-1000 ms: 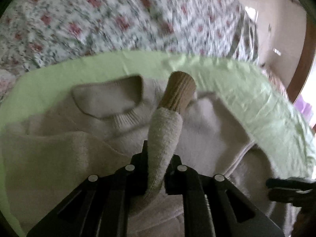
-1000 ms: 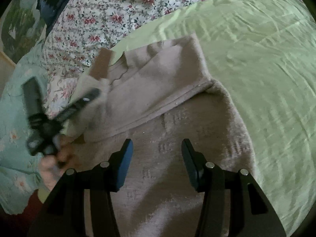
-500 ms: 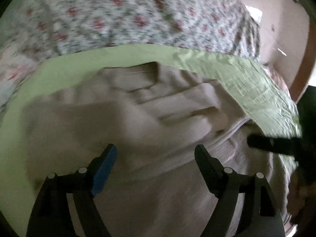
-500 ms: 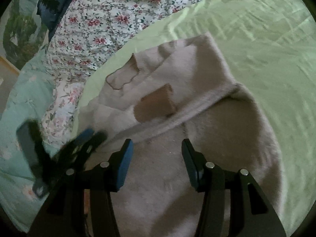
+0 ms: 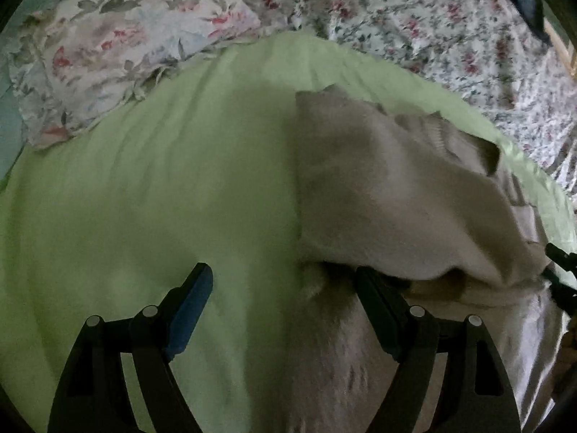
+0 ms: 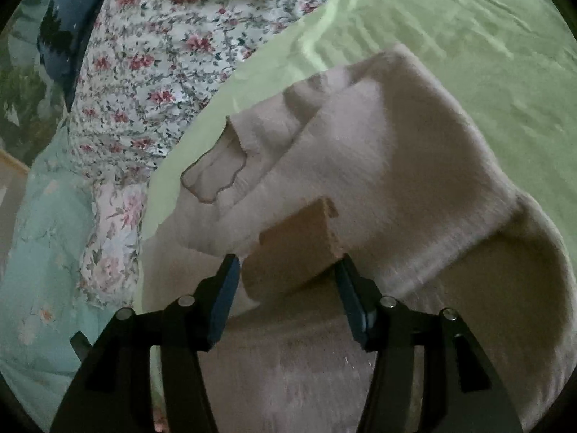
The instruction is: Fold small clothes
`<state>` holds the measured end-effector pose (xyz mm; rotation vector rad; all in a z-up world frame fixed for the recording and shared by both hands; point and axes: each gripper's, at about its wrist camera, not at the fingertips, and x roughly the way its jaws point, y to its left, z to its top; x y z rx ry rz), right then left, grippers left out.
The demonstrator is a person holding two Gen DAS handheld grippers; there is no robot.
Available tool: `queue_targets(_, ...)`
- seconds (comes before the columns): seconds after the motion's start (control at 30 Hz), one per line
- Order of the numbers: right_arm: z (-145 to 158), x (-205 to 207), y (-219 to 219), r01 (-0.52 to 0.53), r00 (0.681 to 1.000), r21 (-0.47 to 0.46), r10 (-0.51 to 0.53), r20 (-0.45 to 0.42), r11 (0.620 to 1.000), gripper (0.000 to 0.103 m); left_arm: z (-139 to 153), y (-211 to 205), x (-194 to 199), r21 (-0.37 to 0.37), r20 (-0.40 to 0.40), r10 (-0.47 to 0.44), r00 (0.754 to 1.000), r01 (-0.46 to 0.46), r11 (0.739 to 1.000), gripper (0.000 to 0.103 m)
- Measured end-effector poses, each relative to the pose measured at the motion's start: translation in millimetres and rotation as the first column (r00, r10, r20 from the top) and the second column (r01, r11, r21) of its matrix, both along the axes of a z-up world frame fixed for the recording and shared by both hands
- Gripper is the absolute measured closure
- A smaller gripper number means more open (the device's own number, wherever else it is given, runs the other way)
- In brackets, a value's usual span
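A small beige knit sweater [image 5: 389, 195] lies on a light green sheet [image 5: 151, 187], its sides folded inward over the body. In the right wrist view the sweater [image 6: 378, 166] shows a sleeve laid across it, ending in a tan ribbed cuff [image 6: 295, 249], with the collar [image 6: 216, 173] at the far left. My left gripper [image 5: 283, 281] is open and empty, low over the sweater's left edge. My right gripper [image 6: 288, 267] is open, its fingers either side of the cuff without closing on it.
A floral quilt [image 6: 151, 57] and a floral pillow [image 5: 108, 57] lie beyond the green sheet. A dark blue cushion [image 6: 68, 29] sits at the far left. A pale green floral cover [image 6: 39, 252] lies left of the sheet.
My left gripper let go of the sleeve, which now lies across the sweater, and swung left over the sweater's edge. My right gripper moved closer to the cuff.
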<state>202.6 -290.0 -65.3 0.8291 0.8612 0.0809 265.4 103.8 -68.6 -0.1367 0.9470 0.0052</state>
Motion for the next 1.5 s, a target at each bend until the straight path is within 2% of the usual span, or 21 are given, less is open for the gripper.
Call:
queue_targets(0.07,9.3,6.5,3.5,-0.03,0.999,-0.02,0.03,0.028,0.999,0.096,-2.5,-6.0,9.4,0.032,-0.004,-0.002,1.0,0.002,0.999,0.022)
queue_targets(0.13,27.6,3.2,1.3,-0.034,0.996,-0.026,0.036,0.083,0.999,0.097,-2.5,-10.4,16.0,0.073,-0.01,-0.003,1.0,0.004,0.997,0.022)
queue_targets(0.23,73.2,-18.6,-13.5,0.002,0.975,-0.026,0.004,0.224,1.0,0.098,-2.0,-19.6,17.9,0.151,-0.002,0.008,1.0,-0.007,0.988,0.021)
queue_targets(0.3,95.8,-33.6,-27.5,0.051,0.958,-0.033,-0.039,0.286,0.998,0.098,-2.4,-21.5,15.7,0.16,-0.006,0.018,1.0,-0.017,0.987,0.021)
queue_targets(0.4,89.7,-33.7,-39.9,0.067,0.971,-0.087,-0.045,0.234,0.994,0.098,2.0,-25.1,13.1,0.173,0.013,0.054,0.998,-0.055,0.983,0.021)
queue_targets(0.5,52.8,-24.1,-44.4,0.067,0.992,-0.114,-0.054,0.111,0.991,0.098,7.2,-22.7,5.9,0.146,0.031,0.074,0.997,-0.078,0.986,0.022)
queue_targets(0.57,32.9,-24.0,-49.3,0.081,0.995,-0.105,-0.075,0.063,0.991,0.098,9.8,-21.9,1.0,0.133,0.051,0.077,0.996,-0.084,0.988,0.022)
queue_targets(0.6,26.0,-24.7,-51.2,0.09,0.995,-0.101,-0.085,0.046,0.991,0.098,8.2,-21.5,0.8,0.128,0.047,0.076,0.996,-0.082,0.988,0.022)
queue_targets(0.7,14.5,-23.0,-50.8,0.096,0.995,-0.117,-0.096,0.009,0.988,0.098,-7.8,-14.4,9.0,0.094,-0.037,0.088,0.995,-0.084,0.992,0.022)
queue_targets(0.73,10.9,-20.8,-49.3,0.089,0.996,-0.132,-0.091,-0.012,0.987,0.098,-6.3,-13.0,7.6,0.078,-0.034,0.084,0.996,-0.081,0.994,0.021)
queue_targets(0.83,7.5,-22.2,-50.4,0.1,0.993,-0.162,-0.11,-0.051,0.982,0.091,-2.6,-13.8,3.0,0.091,-0.039,0.054,0.998,-0.051,0.995,0.021)
queue_targets(0.87,9.3,-27.2,-53.1,0.128,0.989,-0.179,-0.14,-0.053,0.975,0.082,-2.3,-13.2,0.1,0.095,-0.045,0.042,0.998,-0.037,0.995,0.021)
queue_targets(0.97,26.4,-47.4,-59.0,0.202,0.979,-0.219,-0.205,0.008,0.955,0.074,3.9,-8.1,-14.3,0.058,-0.041,-0.016,0.999,0.019,0.998,0.022)
queue_targets(1.03,38.2,-53.4,-56.2,0.194,0.981,-0.223,-0.187,0.053,0.955,0.067,12.4,0.1,-22.1,-0.018,-0.022,-0.056,0.998,0.055,0.998,0.022)
queue_targets(1.1,44.6,-48.8,-47.2,0.133,0.99,-0.218,-0.119,0.072,0.967,0.055,21.1,10.9,-22.7,-0.12,0.004,-0.084,0.996,0.084,0.989,0.021)
queue_targets(1.23,41.4,-36.2,-32.4,0.039,0.997,-0.199,-0.024,0.079,0.979,0.049,30.0,14.7,15.8,-0.215,0.014,-0.119,0.993,0.119,0.969,0.018)
queue_targets(1.3,37.0,-33.6,-33.8,0.067,0.996,-0.222,-0.052,0.07,0.973,0.047,26.2,11.4,40.2,-0.237,-0.008,-0.134,0.991,0.128,0.963,0.018)
queue_targets(1.37,31.1,-33.9,-41.8,0.094,0.994,-0.207,-0.082,0.067,0.974,0.046,18.9,4.6,71.3,-0.278,-0.034,-0.171,0.985,0.155,0.948,0.018)
queue_targets(1.43,23.2,-32.6,-48.5,0.102,0.994,-0.194,-0.094,0.048,0.976,0.046,10.6,-5.6,98.6,-0.262,-0.06,-0.193,0.979,0.171,0.95,0.018)
queue_targets(1.5,17.2,-28.2,-52.5,0.087,0.996,-0.2,-0.083,0.029,0.976,0.045,3.4,-10.7,118.8,-0.207,-0.077,-0.185,0.98,0.166,0.964,0.018)
